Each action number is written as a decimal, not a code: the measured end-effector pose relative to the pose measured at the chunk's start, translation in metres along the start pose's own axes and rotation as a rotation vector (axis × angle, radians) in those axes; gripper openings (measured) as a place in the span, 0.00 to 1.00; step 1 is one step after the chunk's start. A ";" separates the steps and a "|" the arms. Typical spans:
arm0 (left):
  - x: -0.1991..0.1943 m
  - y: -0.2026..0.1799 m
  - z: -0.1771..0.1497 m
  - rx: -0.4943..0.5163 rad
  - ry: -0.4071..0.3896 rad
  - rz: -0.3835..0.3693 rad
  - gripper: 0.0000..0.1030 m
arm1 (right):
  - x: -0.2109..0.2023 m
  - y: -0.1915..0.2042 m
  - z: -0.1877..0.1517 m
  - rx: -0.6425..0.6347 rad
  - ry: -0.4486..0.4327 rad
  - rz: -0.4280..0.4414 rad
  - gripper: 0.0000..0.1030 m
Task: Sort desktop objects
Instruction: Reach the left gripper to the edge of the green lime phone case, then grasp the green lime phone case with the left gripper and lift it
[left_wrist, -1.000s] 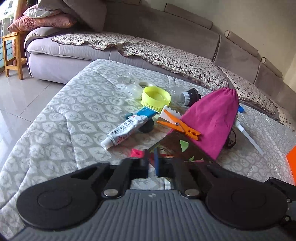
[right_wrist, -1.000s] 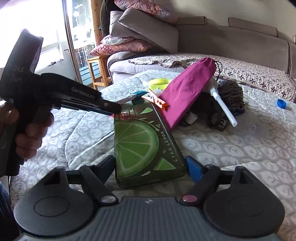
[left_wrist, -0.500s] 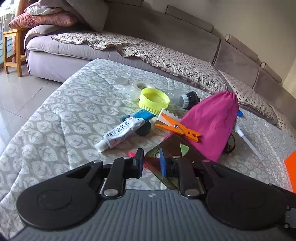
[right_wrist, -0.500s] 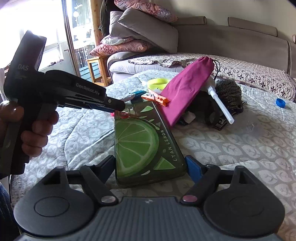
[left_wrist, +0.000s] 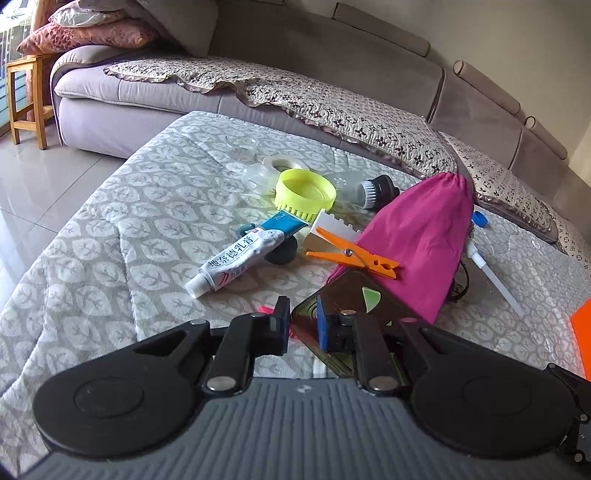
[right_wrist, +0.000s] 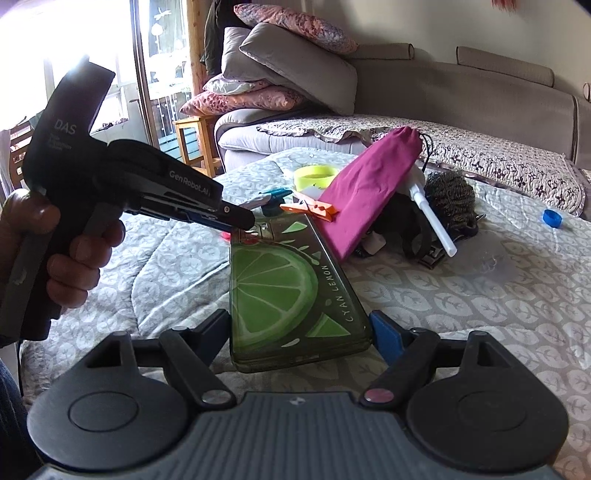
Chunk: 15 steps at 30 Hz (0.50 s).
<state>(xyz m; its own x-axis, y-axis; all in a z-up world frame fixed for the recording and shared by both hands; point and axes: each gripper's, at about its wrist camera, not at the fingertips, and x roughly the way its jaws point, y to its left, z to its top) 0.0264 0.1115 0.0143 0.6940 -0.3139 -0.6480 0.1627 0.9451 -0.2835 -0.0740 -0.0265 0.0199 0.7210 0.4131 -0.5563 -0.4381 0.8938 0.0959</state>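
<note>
Left view: the left gripper (left_wrist: 301, 325) stands narrowly parted at the far corner of the lime case (left_wrist: 364, 301), over something pink (left_wrist: 266, 309) (likely the latch).

Right view: the right gripper (right_wrist: 301, 332) clamps the case's near end, steadying it on the quilt (right_wrist: 461, 295).

Your lime-print case (right_wrist: 291, 288) is glossy, smooth plastic that catches reflections. The quilted cover (left_wrist: 122, 236) under it is matt stitched cloth with a leaf pattern. The magenta pouch (left_wrist: 417, 251) is soft matt fabric. The clothespin (left_wrist: 351, 256) is smooth orange plastic with a metal pin. The tube (left_wrist: 236, 258) looks shiny, the scouring ball (right_wrist: 448, 201) rough wire mesh, the stool (left_wrist: 26, 96) bare wood.
</note>
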 end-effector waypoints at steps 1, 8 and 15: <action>-0.001 -0.001 0.000 -0.001 -0.001 -0.001 0.14 | -0.002 0.000 0.000 -0.001 -0.005 -0.002 0.79; -0.006 -0.004 -0.003 0.001 0.002 -0.001 0.05 | -0.004 -0.001 -0.004 0.000 -0.002 -0.024 0.78; -0.013 0.001 -0.018 -0.030 0.039 -0.087 0.57 | -0.006 -0.015 -0.012 -0.016 0.029 0.013 0.79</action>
<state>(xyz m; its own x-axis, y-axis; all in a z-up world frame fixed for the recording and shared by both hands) 0.0047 0.1149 0.0101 0.6504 -0.3989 -0.6464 0.1997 0.9109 -0.3611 -0.0784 -0.0442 0.0117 0.6992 0.4194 -0.5790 -0.4562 0.8853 0.0904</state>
